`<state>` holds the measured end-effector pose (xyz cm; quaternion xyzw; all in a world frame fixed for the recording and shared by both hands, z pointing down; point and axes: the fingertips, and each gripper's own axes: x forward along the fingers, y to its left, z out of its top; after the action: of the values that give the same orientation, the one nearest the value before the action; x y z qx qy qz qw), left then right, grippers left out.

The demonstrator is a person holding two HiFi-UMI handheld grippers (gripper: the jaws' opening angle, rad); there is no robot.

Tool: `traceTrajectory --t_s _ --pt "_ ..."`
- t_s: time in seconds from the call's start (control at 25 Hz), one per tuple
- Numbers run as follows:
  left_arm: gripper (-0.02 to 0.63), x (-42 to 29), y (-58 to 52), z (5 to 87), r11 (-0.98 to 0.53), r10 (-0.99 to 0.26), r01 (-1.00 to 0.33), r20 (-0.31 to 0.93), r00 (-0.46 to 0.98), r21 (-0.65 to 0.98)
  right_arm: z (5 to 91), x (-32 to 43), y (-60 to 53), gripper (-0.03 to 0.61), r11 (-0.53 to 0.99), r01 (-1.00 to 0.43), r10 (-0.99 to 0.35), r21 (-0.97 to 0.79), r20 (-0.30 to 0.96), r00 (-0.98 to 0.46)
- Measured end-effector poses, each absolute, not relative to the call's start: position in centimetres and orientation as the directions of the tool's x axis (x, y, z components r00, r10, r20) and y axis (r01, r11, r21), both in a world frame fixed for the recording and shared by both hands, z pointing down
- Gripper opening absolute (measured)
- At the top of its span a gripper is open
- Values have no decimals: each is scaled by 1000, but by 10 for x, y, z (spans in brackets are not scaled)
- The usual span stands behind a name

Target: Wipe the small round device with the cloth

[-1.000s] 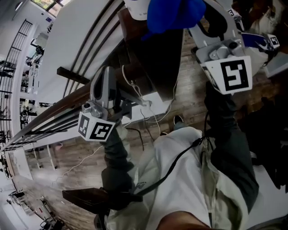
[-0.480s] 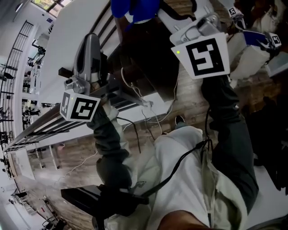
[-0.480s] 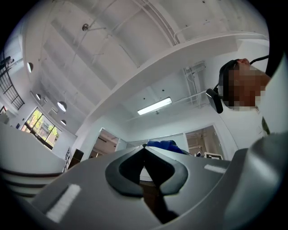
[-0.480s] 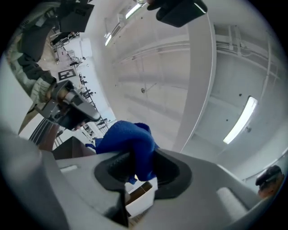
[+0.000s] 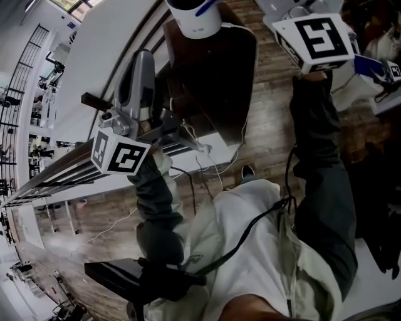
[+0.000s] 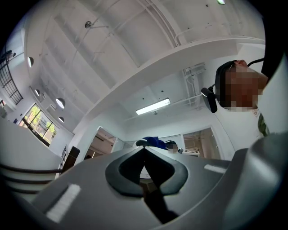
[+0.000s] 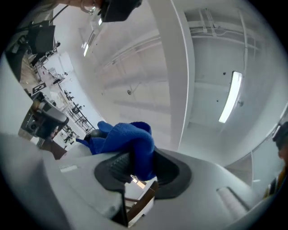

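We raised the right gripper (image 7: 142, 170) (tips now cut off in head view), clenched on the blue cloth (image 7: 126, 139); left gripper (image 6: 145, 155) points upward, closed, empty.

Under your left gripper (image 5: 141, 69) lies wood-plank floor (image 5: 263, 135) with a dark wooden table (image 5: 213, 81). Ahead of its jaws, a white ceiling (image 6: 112, 54) carries a strip light (image 6: 153, 106); windows (image 6: 36, 123) sit off left.

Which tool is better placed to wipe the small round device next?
Right. The right tool is shut on the blue cloth; the left tool is shut with nothing in it. The small round device lies ahead, between the two.
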<state>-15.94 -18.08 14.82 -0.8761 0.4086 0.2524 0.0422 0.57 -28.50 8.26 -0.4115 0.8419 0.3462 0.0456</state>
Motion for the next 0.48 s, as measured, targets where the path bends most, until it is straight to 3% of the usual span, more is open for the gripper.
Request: traceTrajectory --t_s 0.28,0.48 --pt "0 -161 -176 147 -650 -707 -747 -473 526 142 101 -28 -301 114 464 -590 -593 661 -263 -761" --pt "0 -169 -179 152 -629 -727 -761 -467 503 159 136 -29 -303 114 503 -464 -569 729 -124 -813"
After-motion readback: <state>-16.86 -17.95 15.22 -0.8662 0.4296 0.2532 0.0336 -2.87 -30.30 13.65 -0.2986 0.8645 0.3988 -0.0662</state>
